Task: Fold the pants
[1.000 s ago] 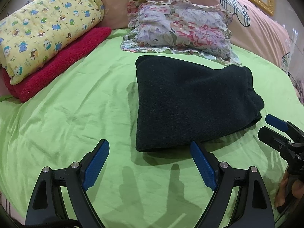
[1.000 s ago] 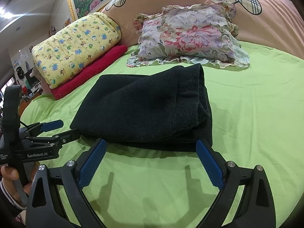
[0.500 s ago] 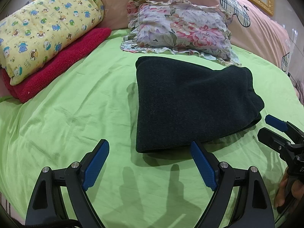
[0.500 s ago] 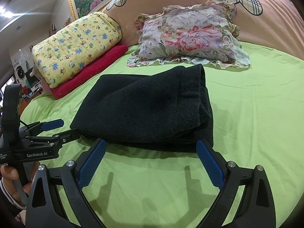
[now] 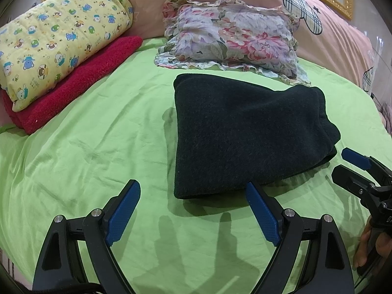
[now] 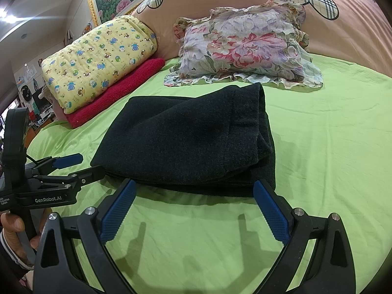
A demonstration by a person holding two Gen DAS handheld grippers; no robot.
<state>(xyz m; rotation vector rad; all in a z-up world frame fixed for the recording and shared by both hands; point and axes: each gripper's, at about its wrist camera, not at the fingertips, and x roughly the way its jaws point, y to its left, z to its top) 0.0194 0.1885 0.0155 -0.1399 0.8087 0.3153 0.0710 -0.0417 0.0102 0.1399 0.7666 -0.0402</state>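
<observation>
The black pants (image 5: 245,134) lie folded in a compact rectangle on the green bed sheet (image 5: 98,147); they also show in the right wrist view (image 6: 191,142). My left gripper (image 5: 193,196) is open and empty, just short of the pants' near edge. My right gripper (image 6: 193,193) is open and empty, at the near edge of the folded stack. The right gripper shows at the right edge of the left wrist view (image 5: 352,166), and the left gripper at the left of the right wrist view (image 6: 78,166).
A floral pillow (image 5: 230,39) lies behind the pants against a pink headboard cover (image 5: 330,31). A yellow printed quilt (image 5: 58,39) rests on a red blanket (image 5: 78,83) at the back left. Green sheet surrounds the pants.
Almost nothing has moved. Both grippers stay open near the pants' front edge, with only a slight shift of view.
</observation>
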